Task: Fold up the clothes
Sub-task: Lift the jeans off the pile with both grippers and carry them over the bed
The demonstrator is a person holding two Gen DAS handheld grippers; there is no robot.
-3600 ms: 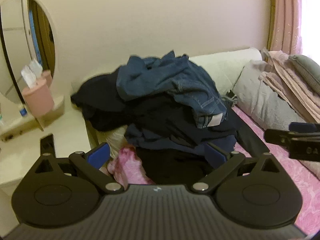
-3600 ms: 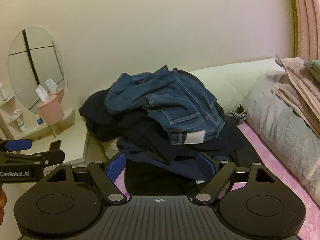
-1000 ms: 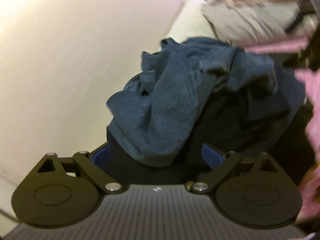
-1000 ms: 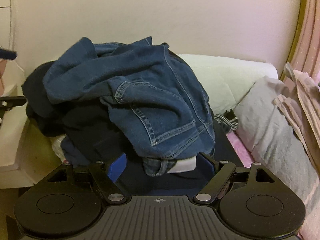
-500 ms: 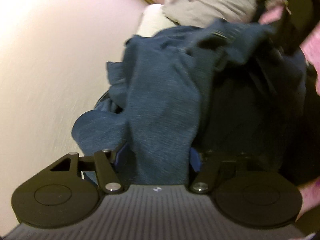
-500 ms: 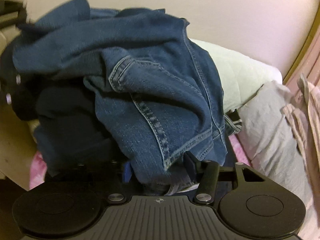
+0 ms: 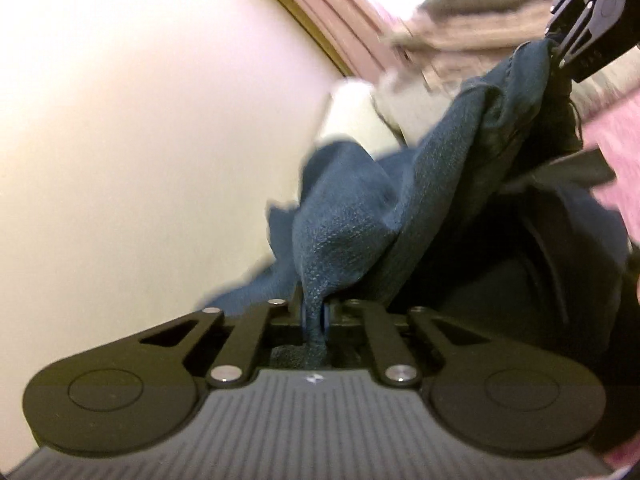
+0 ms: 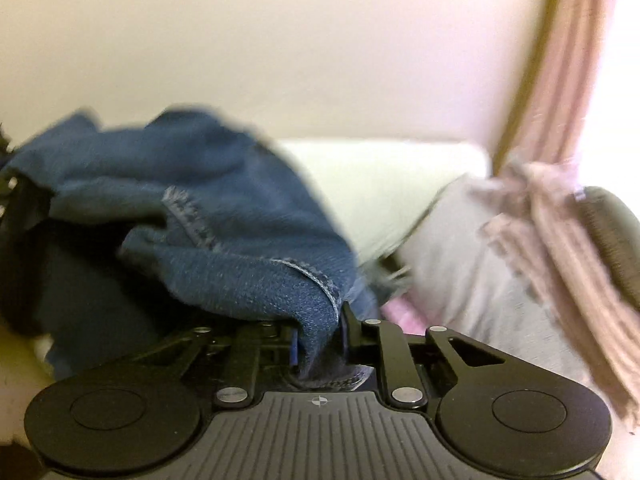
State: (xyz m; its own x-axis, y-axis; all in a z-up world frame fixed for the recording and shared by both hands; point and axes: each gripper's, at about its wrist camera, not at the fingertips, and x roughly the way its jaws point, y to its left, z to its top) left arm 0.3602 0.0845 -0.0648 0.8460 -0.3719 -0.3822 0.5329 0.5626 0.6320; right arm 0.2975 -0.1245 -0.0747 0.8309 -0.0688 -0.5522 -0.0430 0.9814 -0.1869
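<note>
A pair of blue jeans [image 7: 348, 232] hangs stretched between both grippers above a pile of dark clothes [image 7: 520, 264]. My left gripper [image 7: 316, 316] is shut on a bunched fold of the denim. In the left wrist view the right gripper [image 7: 560, 46] shows at the upper right, holding the jeans' far edge. In the right wrist view the jeans [image 8: 240, 248] drape to the left over the dark clothes [image 8: 80, 280]. My right gripper [image 8: 318, 334] is closing, and its pads press on a stitched denim edge between them.
A cream cushion [image 8: 380, 188] runs along the wall behind the pile. To the right lie a grey pillow [image 8: 460, 264] and folded beige-pink blankets [image 8: 552, 240]. A pink curtain [image 8: 560, 80] hangs at the far right. Pink bedspread [image 7: 616, 136] shows beside the pile.
Both grippers went from open around the jeans to closed on the denim. The jeans have lifted off the dark pile and now stretch between the grippers.
</note>
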